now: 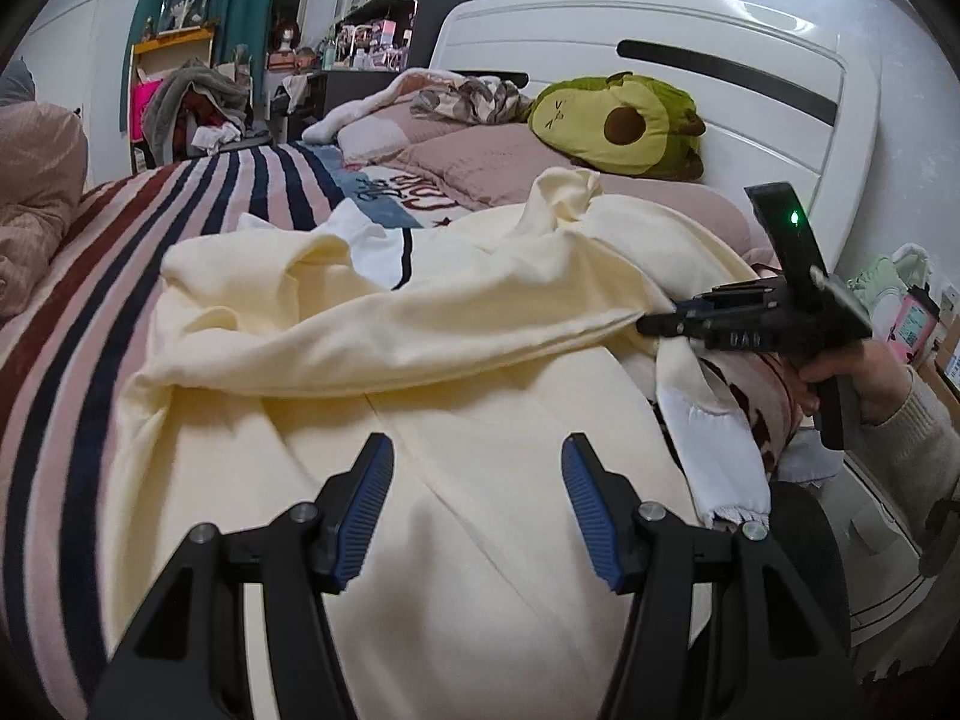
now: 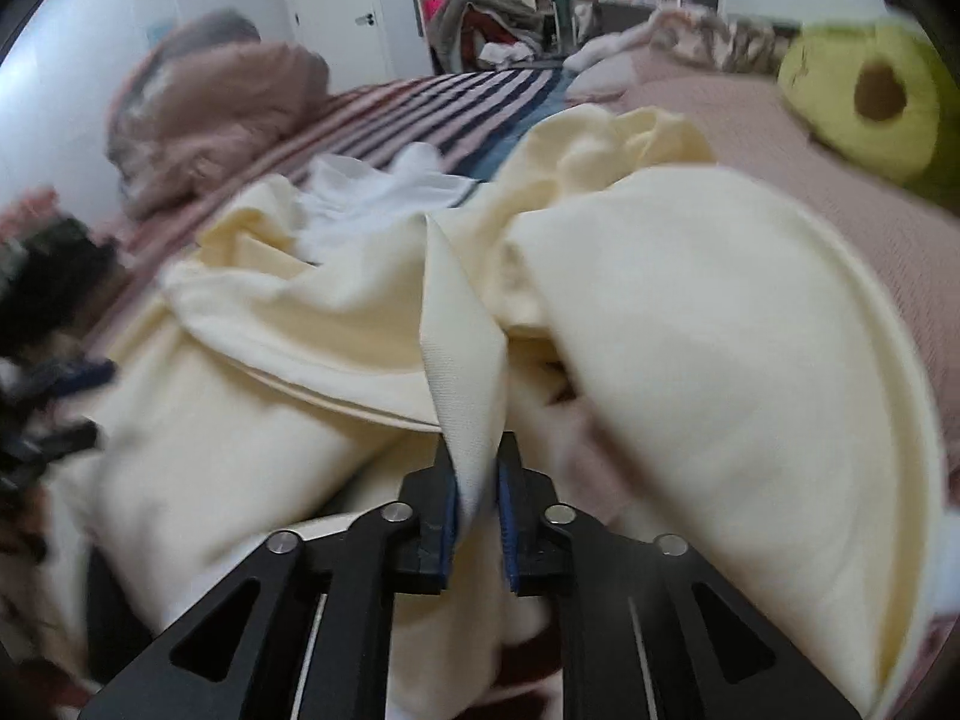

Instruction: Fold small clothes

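Note:
A cream garment lies crumpled across the striped bedspread, with a white sleeve hanging off its right side. My left gripper is open just above the flat near part of the garment, with nothing between its blue pads. My right gripper, held by a hand at the right, is shut on a lifted fold of the garment. In the right wrist view that fold runs up from between the nearly closed jaws of the right gripper. A white piece with a dark stripe shows under the far cream folds.
An avocado plush rests on pink pillows by the white headboard. A pink duvet is bunched at the left. Shelves and piled clothes stand beyond the bed. The bed's edge drops away at the right.

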Available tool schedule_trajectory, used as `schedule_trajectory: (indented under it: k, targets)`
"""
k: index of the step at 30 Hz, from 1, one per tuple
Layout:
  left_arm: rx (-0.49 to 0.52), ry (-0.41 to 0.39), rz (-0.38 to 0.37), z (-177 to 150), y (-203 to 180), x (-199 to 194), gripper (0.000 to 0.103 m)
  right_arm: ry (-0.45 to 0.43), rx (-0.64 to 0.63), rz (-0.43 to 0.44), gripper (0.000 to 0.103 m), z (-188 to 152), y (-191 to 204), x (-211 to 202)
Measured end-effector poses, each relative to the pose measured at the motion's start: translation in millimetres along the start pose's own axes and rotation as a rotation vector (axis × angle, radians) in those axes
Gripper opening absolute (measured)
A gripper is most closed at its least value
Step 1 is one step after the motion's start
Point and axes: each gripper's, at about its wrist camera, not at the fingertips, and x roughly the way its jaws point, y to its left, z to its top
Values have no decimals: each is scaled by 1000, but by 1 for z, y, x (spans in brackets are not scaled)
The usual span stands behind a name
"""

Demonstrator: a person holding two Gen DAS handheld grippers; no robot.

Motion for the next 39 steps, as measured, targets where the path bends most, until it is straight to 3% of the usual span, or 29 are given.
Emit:
schedule_trajectory:
  k: [4,7,10,13,18,22,24,26,29,34,39]
  targets:
    - [9,10,-3,-2,-1,6,54,15,-40,-11,33,-5,10,-1]
    - [7,6,-9,-4,-1,-1,54,-102,-17,-47,55,-16,15,-43]
    - [7,-4,-10,-7,-2,-9,54,-160,-36,44,59,-34,35,-75]
    - [12,-12,-13,-9,-5,-18,54,-115,-59,155,76,-56,62,-78]
    - [30,-11,-12,-11,-10,-27,54,0,-199,134,76,-95,100,-55]
    - [21,-7,-3,-11,-8,-24,54,28,-313,-8,76,-110,111,-40]
    - [15,-5,-2,-11,-7,-21,54,6,-335,-51,73,-110,109,-38]
    - [14,-3,-3,-11,-8,-19,54,-20,-281,-41,48,-103,99,-41]
    - [17,-3,-8,-11,-9,-17,54,-43,-167,-44,23,-91,70,-41]
    - [23,-9,-3,-9,-9,-20,54,-86,-23,-18,6,-72,45,-36]
    - [17,-26,7,-8,-5,-27,54,-175,132,-15,5,-62,6,-72]
